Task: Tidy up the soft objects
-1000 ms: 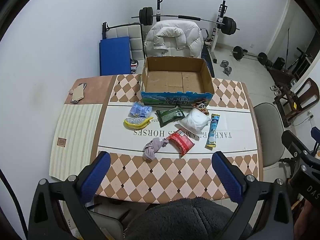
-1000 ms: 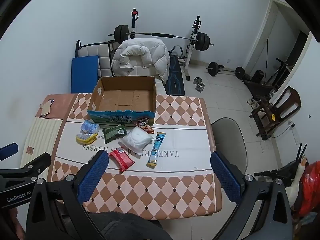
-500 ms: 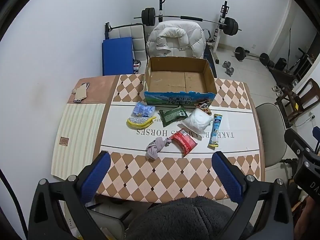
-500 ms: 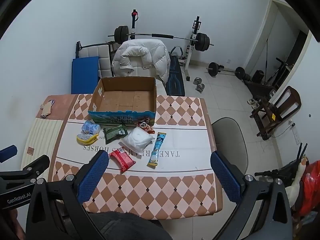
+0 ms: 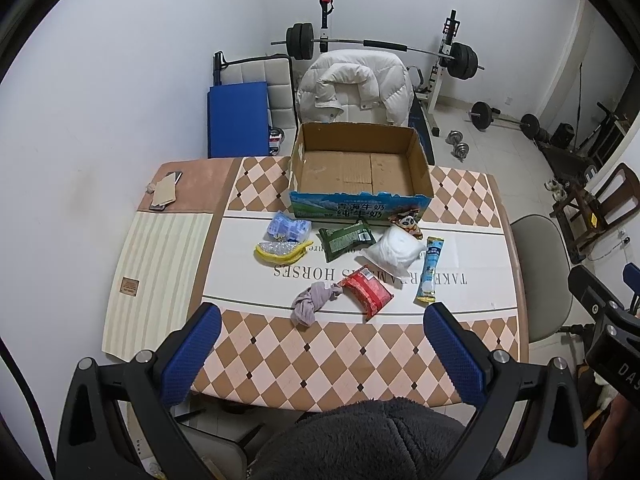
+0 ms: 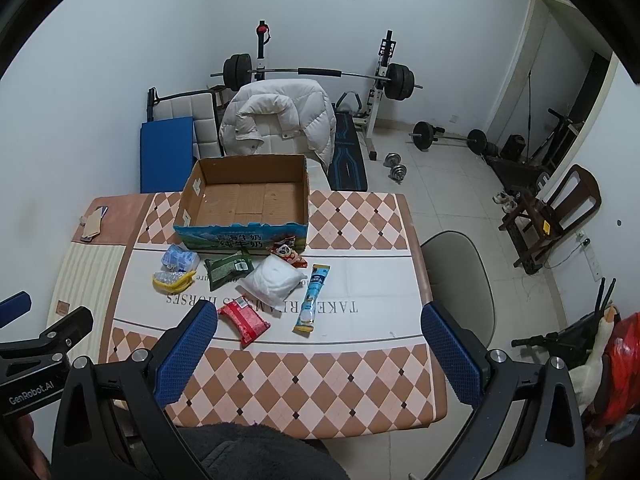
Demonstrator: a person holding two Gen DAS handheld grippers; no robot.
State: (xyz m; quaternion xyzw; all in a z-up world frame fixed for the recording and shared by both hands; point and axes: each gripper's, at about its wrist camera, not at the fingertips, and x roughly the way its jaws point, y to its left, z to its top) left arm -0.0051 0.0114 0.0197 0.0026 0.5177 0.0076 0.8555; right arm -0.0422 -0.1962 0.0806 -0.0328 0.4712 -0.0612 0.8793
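An empty open cardboard box (image 5: 362, 168) (image 6: 244, 198) stands at the table's far side. In front of it lie soft items: a blue pack (image 5: 289, 229), a yellow pouch (image 5: 282, 251), a green packet (image 5: 346, 239), a white bag (image 5: 394, 251) (image 6: 274, 280), a panda snack (image 5: 408, 225), a long blue stick pack (image 5: 430, 270) (image 6: 312, 298), a red packet (image 5: 366, 294) (image 6: 244, 320) and a grey cloth (image 5: 314, 300). My left gripper (image 5: 320, 352) is open and empty above the near table edge. My right gripper (image 6: 316, 354) is open and empty, to its right.
A checkered table (image 5: 340, 356) carries everything. A phone and card (image 5: 165, 194) lie at its far left corner. A grey chair (image 6: 460, 280) stands right of the table. A chair with a white jacket (image 5: 354, 88) and weight gear stand behind.
Both grippers have drifted slightly back and up, so the table looks a little farther away. The items on the table have not moved.
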